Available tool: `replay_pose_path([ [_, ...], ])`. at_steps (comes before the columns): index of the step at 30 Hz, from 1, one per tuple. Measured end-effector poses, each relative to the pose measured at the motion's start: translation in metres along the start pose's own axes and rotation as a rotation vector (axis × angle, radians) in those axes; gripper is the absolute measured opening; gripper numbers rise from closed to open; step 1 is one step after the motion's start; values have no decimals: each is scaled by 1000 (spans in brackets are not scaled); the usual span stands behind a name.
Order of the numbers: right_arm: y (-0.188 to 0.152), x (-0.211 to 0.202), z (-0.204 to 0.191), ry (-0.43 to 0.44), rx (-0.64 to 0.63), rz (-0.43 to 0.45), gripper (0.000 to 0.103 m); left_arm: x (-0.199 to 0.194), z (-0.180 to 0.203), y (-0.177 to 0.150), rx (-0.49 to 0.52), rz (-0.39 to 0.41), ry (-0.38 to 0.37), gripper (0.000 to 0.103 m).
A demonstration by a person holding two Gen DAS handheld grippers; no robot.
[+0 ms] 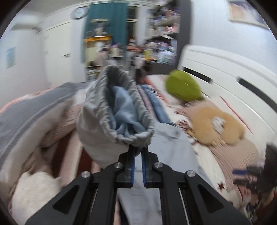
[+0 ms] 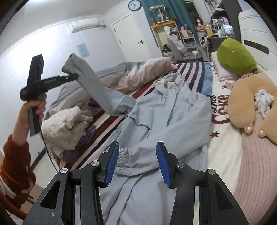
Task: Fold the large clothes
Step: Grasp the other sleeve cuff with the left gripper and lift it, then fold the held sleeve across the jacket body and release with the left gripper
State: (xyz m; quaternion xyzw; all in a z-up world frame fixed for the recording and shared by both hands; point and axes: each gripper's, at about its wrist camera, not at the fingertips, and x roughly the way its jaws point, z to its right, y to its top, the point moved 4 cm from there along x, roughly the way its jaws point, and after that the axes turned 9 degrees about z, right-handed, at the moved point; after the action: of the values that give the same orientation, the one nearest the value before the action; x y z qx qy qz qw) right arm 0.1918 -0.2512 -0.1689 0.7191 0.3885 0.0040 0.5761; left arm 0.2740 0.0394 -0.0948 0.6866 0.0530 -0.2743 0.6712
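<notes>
Holding: we've L gripper (image 2: 75, 76) clamped on jacket sleeve (image 2: 97, 86), lifted off bed (image 2: 225, 155).
R gripper (image 2: 137, 164): ours, jaws apart, empty.
Jacket (image 2: 164, 112): flat, other cuff (image 2: 121, 161) btwn R fingers.

Background only: green plush (image 2: 236, 57) up by the white headboard (image 2: 256, 37), tan neck pillow (image 2: 249, 105) just below it on the bed (image 2: 225, 143). Rumpled duvet (image 2: 138, 74) and cream clothes pile (image 2: 65, 128) far side. Wall clock (image 2: 134, 5), AC unit (image 2: 84, 24), white door (image 2: 131, 38), teal curtain (image 2: 171, 10), cluttered shelves (image 2: 174, 36).
</notes>
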Motion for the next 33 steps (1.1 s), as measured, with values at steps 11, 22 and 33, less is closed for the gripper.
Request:
replay_pose_path([
  [11,-4,-37,41,-71,74,35,41,68,149,-133,218,-272,-309,4],
  [22,-15,-22,54,-91,107,-13,41,74,128,-180,106,-379,-366,25],
  [33,26,-47,-18,-34,-34,20,49,-15,96,-142,24,-243,-353,71],
])
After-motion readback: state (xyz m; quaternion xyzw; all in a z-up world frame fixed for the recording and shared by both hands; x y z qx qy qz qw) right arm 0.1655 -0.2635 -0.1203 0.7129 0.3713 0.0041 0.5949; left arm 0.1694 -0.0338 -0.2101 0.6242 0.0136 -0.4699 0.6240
